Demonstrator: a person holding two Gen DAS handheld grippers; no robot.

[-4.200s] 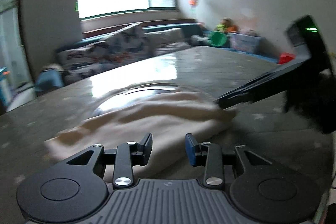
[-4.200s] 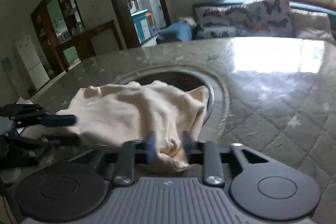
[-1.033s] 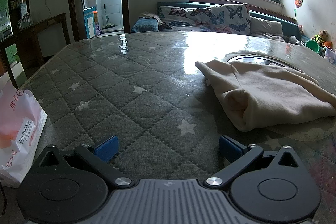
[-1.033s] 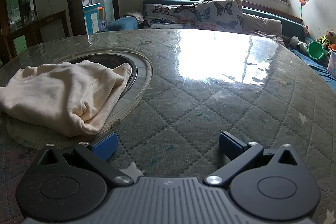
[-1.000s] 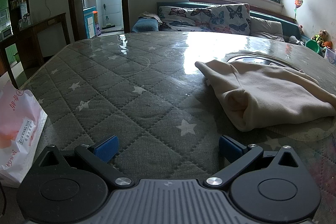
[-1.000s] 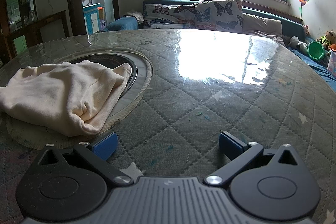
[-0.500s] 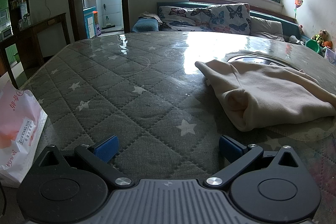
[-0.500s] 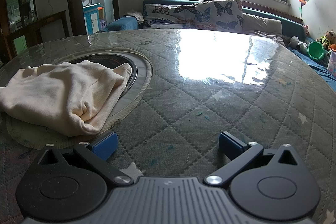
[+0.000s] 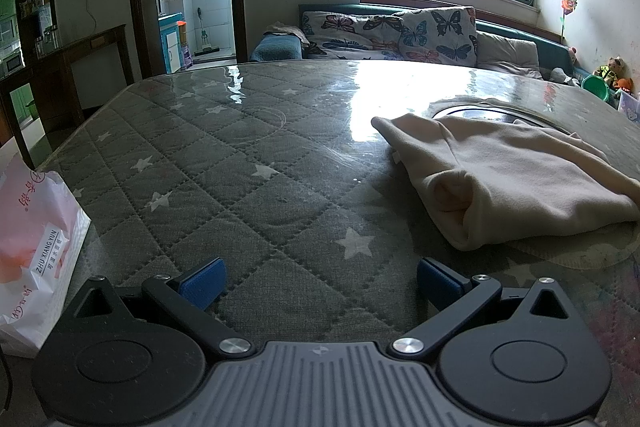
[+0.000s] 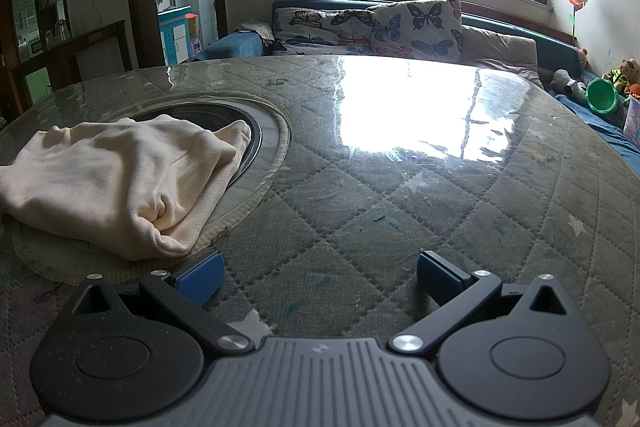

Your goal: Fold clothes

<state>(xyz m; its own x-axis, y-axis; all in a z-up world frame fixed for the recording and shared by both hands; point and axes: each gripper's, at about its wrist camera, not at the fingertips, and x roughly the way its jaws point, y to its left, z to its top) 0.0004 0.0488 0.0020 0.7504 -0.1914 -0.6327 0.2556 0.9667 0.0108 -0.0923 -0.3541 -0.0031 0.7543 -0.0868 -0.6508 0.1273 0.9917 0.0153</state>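
Observation:
A cream garment (image 9: 508,171) lies folded in a loose bundle on the round table (image 9: 240,163), partly over the dark round inset at its middle. In the left wrist view it sits ahead and to the right of my left gripper (image 9: 320,277), which is open and holds nothing. The right wrist view shows the same cream garment (image 10: 120,179) to the left of my right gripper (image 10: 320,277), also open and empty, its left blue pad close to the bundle's near corner. Both grippers rest low at the table's near side.
The table (image 10: 440,211) has a grey quilted star-pattern cover under glossy glass. A white and pink plastic bag (image 9: 34,251) lies at the left edge. Behind are a sofa with butterfly cushions (image 10: 380,25), a doorway, a dark wooden cabinet and toys at the far right.
About four seconds ago both grippers were at the garment, the right one shut on its edge. Since then both have let go, opened and drawn back. Nothing has moved in the last second.

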